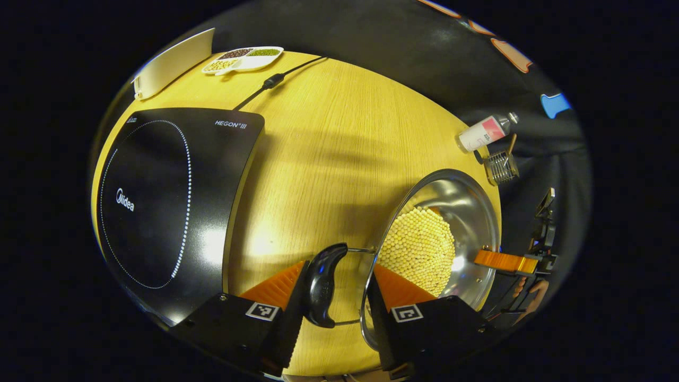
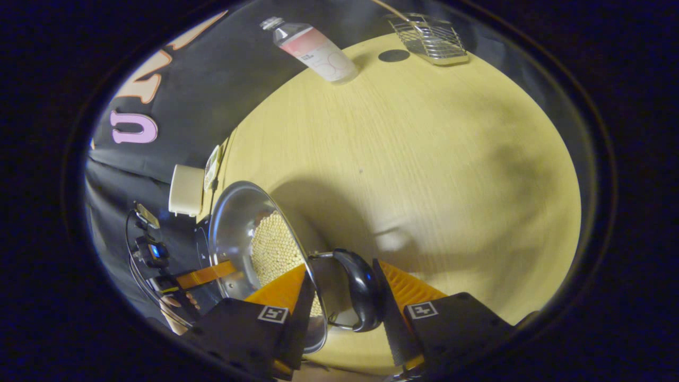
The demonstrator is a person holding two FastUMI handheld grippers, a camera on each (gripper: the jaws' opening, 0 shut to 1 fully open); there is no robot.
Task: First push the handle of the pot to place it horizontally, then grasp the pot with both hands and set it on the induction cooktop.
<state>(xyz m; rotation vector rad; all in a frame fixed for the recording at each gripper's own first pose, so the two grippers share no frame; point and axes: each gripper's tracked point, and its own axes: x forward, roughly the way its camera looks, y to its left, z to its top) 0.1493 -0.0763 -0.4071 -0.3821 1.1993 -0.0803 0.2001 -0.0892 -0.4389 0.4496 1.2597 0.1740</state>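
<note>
A steel pot (image 1: 464, 201) holding pale yellow beans (image 1: 419, 249) sits at the right side of the wooden table (image 1: 339, 148). Its two black side handles lie level. My left gripper (image 1: 339, 265) straddles the near handle (image 1: 322, 281) and the rim, one finger outside the handle and one inside the pot, pressing on both. On the opposite side my right gripper (image 2: 342, 265) is shut the same way on the other handle (image 2: 362, 292). Each view shows the other gripper's orange finger (image 1: 504, 261) (image 2: 204, 276) at the far rim. The black induction cooktop (image 1: 159, 201) lies to the pot's left.
Beyond the pot a pink-and-white bottle (image 1: 485, 132) lies next to a small wire rack (image 1: 501, 167). A divided dish of grains (image 1: 244, 58) and a white board (image 1: 170, 63) sit behind the cooktop, whose cord (image 1: 276, 79) trails across the table. Bare wood separates pot and cooktop.
</note>
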